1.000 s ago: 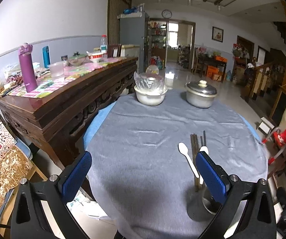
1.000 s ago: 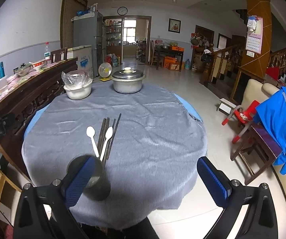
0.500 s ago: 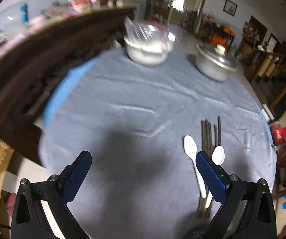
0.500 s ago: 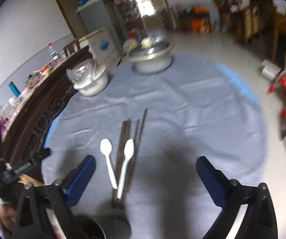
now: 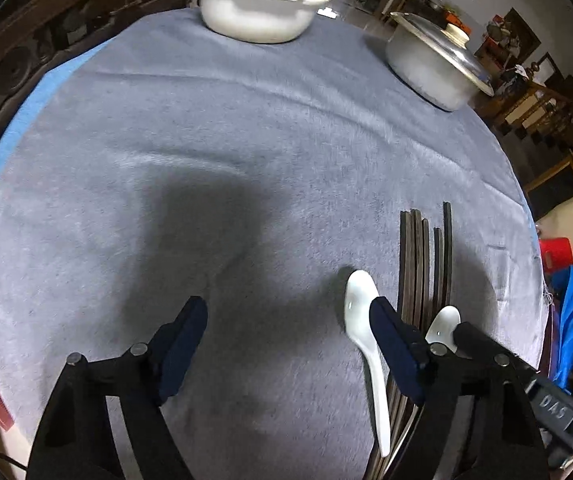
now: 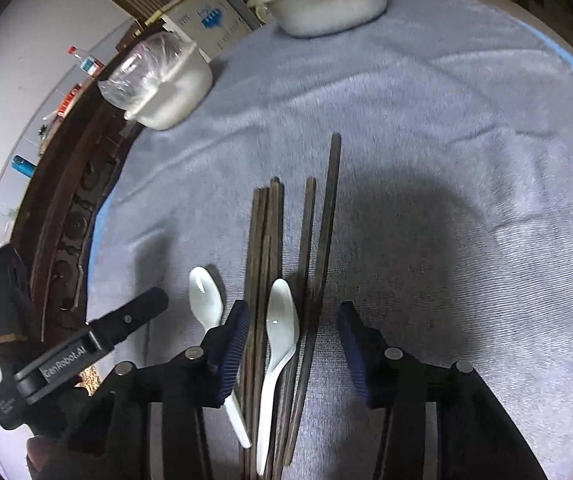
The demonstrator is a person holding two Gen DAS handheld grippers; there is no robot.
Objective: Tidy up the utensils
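So on my right wrist cam the right gripper [image 6: 292, 336] is tipped down over the utensil pile on the grey tablecloth [image 6: 426, 128], jaws about halfway and closing, with the dark chopsticks [image 6: 270, 236] and one white spoon [image 6: 280, 320] sitting between the pads. Can't see the pads pressing on anything, they're just straddling the bundle, so I'd say it has hold of nothing. The other white spoon [image 6: 205, 300] lies just outside that gripper's left pad, right beside the chopsticks, its handle running under the finger. Over on the left wrist cam, the left gripper [image 5: 286, 328] is pretty wide but closing too, and all that's between its fingers is bare cloth. Its right finger sits over the handle of the spoon on the left side of the pile [image 5: 360, 304], with the chopsticks [image 5: 422, 264] just past it and the second spoon's bowl [image 5: 444, 326] peeking out beyond the finger. Far side of the table: a white bowl covered in plastic wrap [image 5: 256, 12] and a lidded metal pot [image 5: 434, 68], both well apart from the utensils. The left tool [image 6: 86, 344] also pokes into the right view at lower left.
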